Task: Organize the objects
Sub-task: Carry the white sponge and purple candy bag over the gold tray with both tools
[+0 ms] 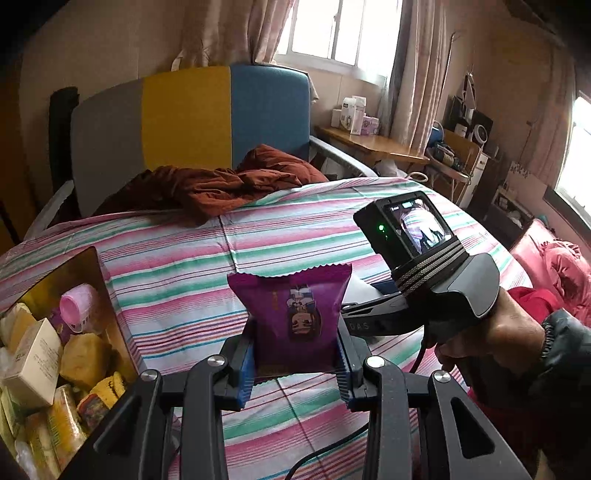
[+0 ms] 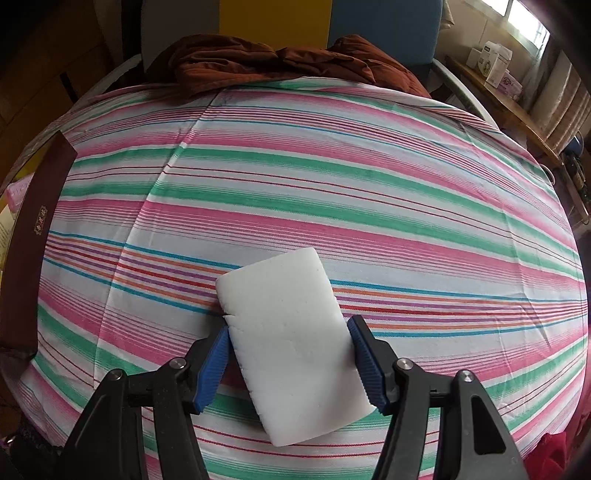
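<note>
L hand-held gripper [image 1: 295,363] clenched on purple snack packet [image 1: 293,317]; R hand-held gripper [image 2: 291,360] grasping white sponge [image 2: 291,343].

A bed [image 1: 295,229] fills the middle of the room under a sheet [image 2: 332,166] striped pink, green and white. Its headboard [image 1: 188,122] stands in three panels: grey, yellow, blue. A crumpled rust-brown blanket [image 1: 221,184] lies at the head end. Behind, daylight comes through a window [image 1: 340,29] hung with pale curtains [image 1: 417,74]. A wooden table [image 1: 373,144] beside the bed carries small white boxes [image 1: 354,114]. Cluttered shelves [image 1: 469,136] line the beige wall to the right, where a second window [image 1: 580,158] glows. Pink bedding [image 1: 554,266] lies low on the right.
</note>
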The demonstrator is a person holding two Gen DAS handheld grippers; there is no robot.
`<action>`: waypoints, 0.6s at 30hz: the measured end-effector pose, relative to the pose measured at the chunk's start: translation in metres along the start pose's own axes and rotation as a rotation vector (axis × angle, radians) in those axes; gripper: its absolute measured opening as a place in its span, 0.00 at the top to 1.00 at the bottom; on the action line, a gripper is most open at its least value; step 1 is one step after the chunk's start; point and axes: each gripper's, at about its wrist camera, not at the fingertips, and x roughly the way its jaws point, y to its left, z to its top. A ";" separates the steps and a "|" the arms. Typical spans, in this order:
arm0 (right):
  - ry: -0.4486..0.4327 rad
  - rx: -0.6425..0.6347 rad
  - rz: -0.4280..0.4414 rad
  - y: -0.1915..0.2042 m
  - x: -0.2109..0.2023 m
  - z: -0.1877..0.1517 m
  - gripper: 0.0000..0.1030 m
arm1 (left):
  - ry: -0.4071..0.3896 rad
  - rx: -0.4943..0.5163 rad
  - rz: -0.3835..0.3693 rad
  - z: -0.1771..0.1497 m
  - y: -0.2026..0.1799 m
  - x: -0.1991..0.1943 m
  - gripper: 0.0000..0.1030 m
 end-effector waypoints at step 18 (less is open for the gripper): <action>-0.017 -0.027 0.062 0.013 -0.004 -0.001 0.39 | -0.025 -0.078 0.069 -0.015 0.055 -0.037 0.65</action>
